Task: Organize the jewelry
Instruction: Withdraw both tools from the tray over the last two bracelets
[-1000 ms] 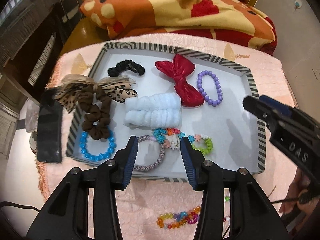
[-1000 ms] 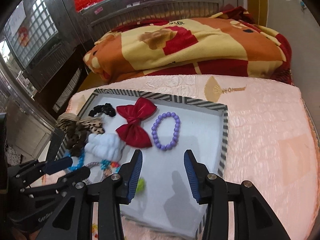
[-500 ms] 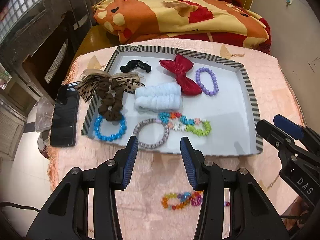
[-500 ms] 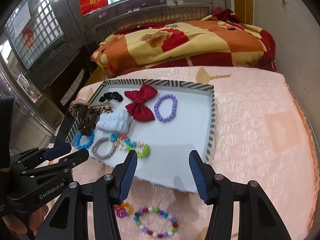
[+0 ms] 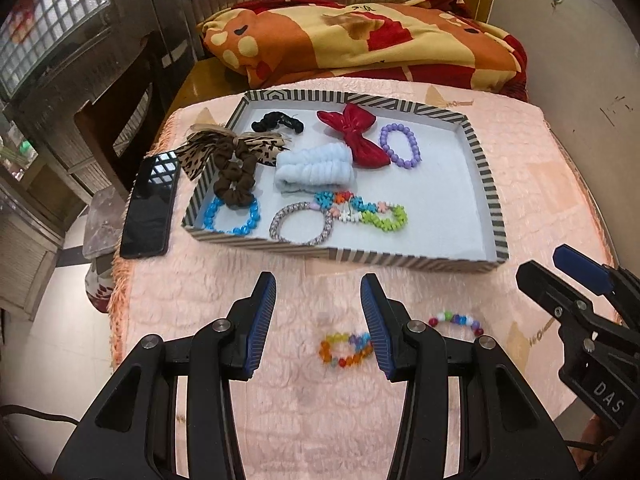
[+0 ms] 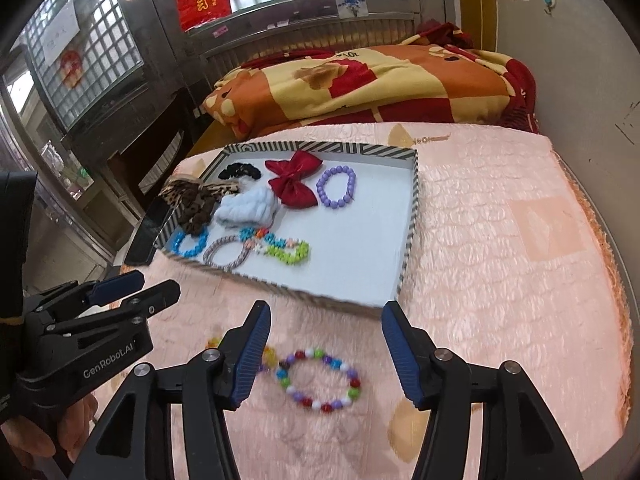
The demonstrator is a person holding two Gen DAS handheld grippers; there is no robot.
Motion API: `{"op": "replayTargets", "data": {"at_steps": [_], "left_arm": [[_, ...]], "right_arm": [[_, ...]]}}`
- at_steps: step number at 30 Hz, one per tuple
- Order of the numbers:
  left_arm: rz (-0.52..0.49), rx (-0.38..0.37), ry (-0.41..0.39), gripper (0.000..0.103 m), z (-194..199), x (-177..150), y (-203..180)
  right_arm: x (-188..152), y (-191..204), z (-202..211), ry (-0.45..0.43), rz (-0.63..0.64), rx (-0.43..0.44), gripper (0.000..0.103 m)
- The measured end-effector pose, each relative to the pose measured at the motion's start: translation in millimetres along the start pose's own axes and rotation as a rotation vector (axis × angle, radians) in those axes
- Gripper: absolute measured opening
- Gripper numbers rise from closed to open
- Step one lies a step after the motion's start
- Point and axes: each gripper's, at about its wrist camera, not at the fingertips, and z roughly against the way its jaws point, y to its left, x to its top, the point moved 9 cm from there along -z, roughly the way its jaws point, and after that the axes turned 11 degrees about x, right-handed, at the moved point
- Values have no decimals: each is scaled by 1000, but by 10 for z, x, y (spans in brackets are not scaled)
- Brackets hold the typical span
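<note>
A pink quilted table cover [image 6: 500,240] carries everything, and on its far half sits the striped tray [image 5: 486,184], its long axis running left to right across both views, already holding bows, scrunchies and several bracelets such as the purple bead bracelet [image 5: 400,146] and the green flower-bead bracelet [image 5: 384,218]. A black phone [image 5: 150,204] lies just beside the tray's left wall. On the bare cloth near the tray's front wall lie the two pieces not yet put away. The multicoloured bead bracelet [image 6: 320,378] lies flat as an open ring directly ahead of the right gripper [image 6: 326,354], between its two spread fingers and a little below their tips; nothing is held there. The translucent rainbow bracelet [image 5: 344,348] lies just left of it, close against the inner side of the left gripper's right finger; the left gripper [image 5: 318,320] is likewise spread wide and empty. Each hand therefore seems paired with its own bracelet, the right one the better centred. I judge the coming move to be a short drop onto the ring's near rim, then a carry forward over the front wall into the tray's free right portion.
</note>
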Motion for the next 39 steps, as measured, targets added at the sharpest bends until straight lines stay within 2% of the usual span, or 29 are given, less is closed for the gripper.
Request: {"op": "replayTargets", "data": {"at_steps": [19, 33, 39], "left_arm": [[27, 12, -1, 44, 225, -382, -7], [37, 20, 9, 44, 240, -440, 6], [76, -9, 52, 44, 142, -457, 114]], "right_arm": [[-443, 60, 206, 22, 17, 12, 57], [-517, 14, 188, 45, 28, -5, 58], [-650, -170, 42, 95, 12, -29, 58]]}}
